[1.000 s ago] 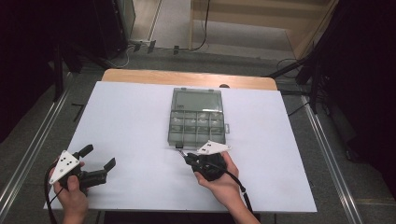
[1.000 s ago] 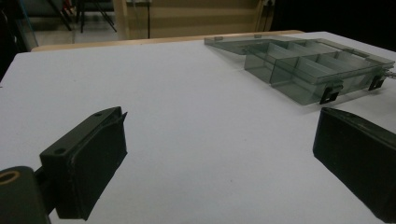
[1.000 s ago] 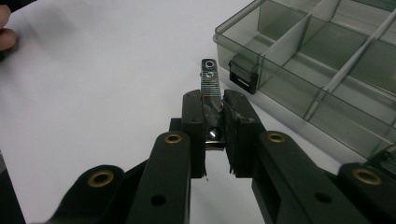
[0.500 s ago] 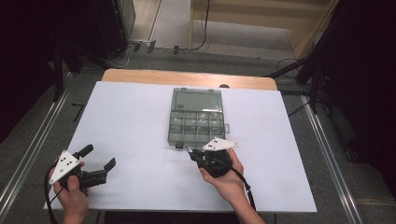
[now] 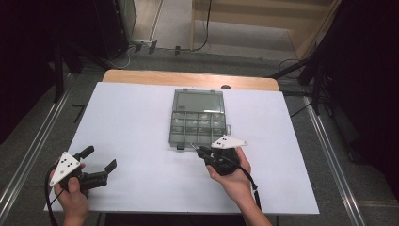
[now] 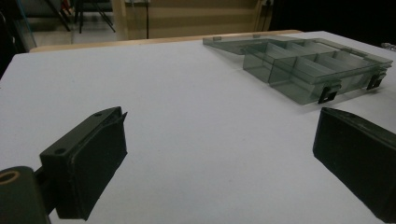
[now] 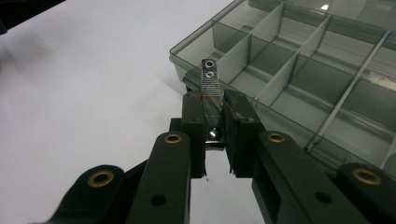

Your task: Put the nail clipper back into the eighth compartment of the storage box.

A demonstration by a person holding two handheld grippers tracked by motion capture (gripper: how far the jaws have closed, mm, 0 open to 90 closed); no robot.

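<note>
My right gripper (image 7: 212,105) was clamped on a small flat metal strip (image 7: 209,79), its tip with two holes sticking out past the jaws. It sat at the near edge of the open clear compartment box (image 5: 196,123), which lay mid-table on the white table (image 5: 131,117), lid folded back. The strip was at the box's front left corner, above the rim. My left gripper (image 5: 99,162) rested near the table's front left, jaws wide apart, nothing between them, well apart from the box.
</note>
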